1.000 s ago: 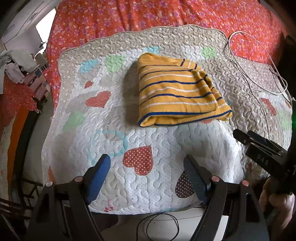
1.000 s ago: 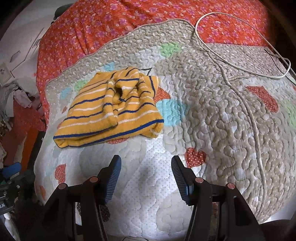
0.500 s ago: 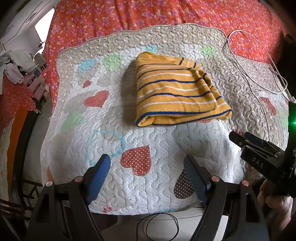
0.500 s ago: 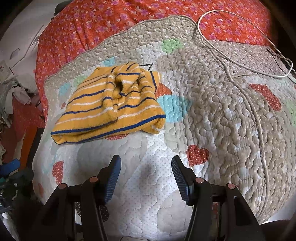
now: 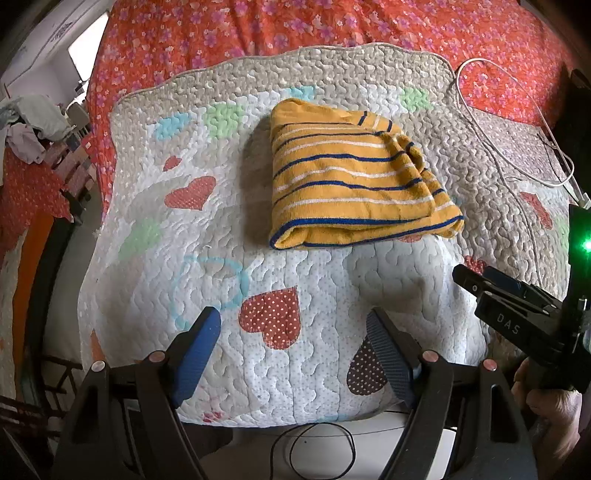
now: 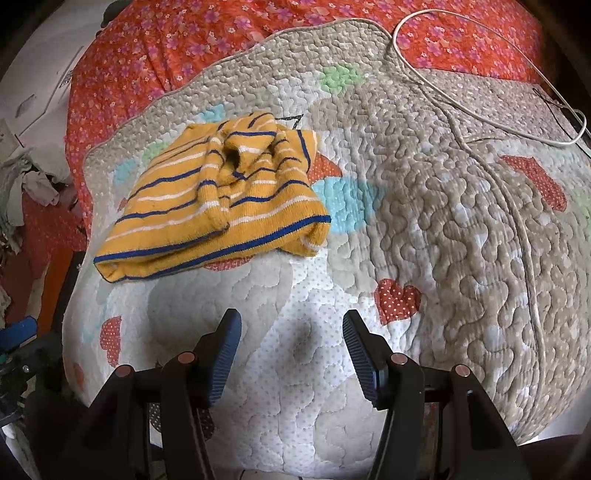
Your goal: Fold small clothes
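The yellow striped garment [image 5: 354, 177] is lying folded into a thick bundle on the quilted mat [image 5: 184, 229], sitting around twelve o'clock from the left gripper [image 5: 291, 347] and near ten o'clock from the right gripper [image 6: 291, 347]. It is looking soft, light and limp, likely a knit that is going to sag and slip open if lifted by one layer only. The doubled edge with the blue trim [image 6: 207, 254] is facing the grippers and is probably offering the best hold, with each corner pinched through all layers. A looser, rumpled part [image 6: 236, 162] is bunching at the far side in the right wrist view.

Both grippers are hanging released over bare mat, nothing between their jaws, well apart from the garment. A white cable [image 6: 480, 110] is trailing across the mat at about one o'clock, and the red floral bedspread [image 5: 295, 29] is showing beyond at twelve.
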The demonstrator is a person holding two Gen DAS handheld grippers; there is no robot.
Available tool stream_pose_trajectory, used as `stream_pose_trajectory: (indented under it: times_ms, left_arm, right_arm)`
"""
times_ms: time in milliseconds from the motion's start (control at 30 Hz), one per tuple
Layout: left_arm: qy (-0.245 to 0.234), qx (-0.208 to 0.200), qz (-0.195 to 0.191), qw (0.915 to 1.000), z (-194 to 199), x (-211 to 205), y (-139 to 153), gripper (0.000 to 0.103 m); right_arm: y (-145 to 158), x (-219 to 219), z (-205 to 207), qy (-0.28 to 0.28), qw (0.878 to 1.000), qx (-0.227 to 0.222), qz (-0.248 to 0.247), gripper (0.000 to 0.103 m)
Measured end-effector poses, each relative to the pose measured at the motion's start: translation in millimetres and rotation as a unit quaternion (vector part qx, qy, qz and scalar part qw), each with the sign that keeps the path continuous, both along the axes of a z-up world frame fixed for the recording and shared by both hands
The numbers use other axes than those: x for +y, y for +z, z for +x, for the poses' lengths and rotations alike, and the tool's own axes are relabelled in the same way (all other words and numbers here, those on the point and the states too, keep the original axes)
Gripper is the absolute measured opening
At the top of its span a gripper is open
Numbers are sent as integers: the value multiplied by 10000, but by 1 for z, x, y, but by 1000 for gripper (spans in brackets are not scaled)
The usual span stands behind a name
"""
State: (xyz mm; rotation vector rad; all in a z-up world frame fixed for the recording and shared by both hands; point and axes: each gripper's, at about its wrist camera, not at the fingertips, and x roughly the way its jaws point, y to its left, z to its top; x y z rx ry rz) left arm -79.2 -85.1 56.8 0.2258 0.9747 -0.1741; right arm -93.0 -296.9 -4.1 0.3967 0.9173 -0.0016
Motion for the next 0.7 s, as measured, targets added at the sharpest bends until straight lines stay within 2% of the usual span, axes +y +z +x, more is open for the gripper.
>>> stream_pose_trajectory:
  times_ms: [133,267,367,400,500,600,700]
  left_arm:
    - [16,36,-165,9999,6,6,2,80]
    - [154,243,-774,9966,32,23,9,80]
    - [348,514,-1499,9867,71,37,12,80]
    - [420,621,-1847,9799,89,41,12,80]
    - [436,868,-2504,9633,135,52,0,80]
    - [204,1145,-2889,9503,174,47,-18,80]
    - [-91,1427,-2993,9434,209,35,-38,80]
  right_arm:
    - [1,-2,-2,-23,9999,-18,104,62]
    - [16,-17,3,-10,9983,-118,575,64]
    - [33,-40,28,-93,9938,-275,1069,76]
    - [36,-50,41,-166,9912,-301,1277,81]
    - [35,-69,81,-212,9842,-300,1731,85]
    - [17,-78,125,-248,9849,-128,1706,85]
    - [-7,-86,159,-286,9794,28,2001,85]
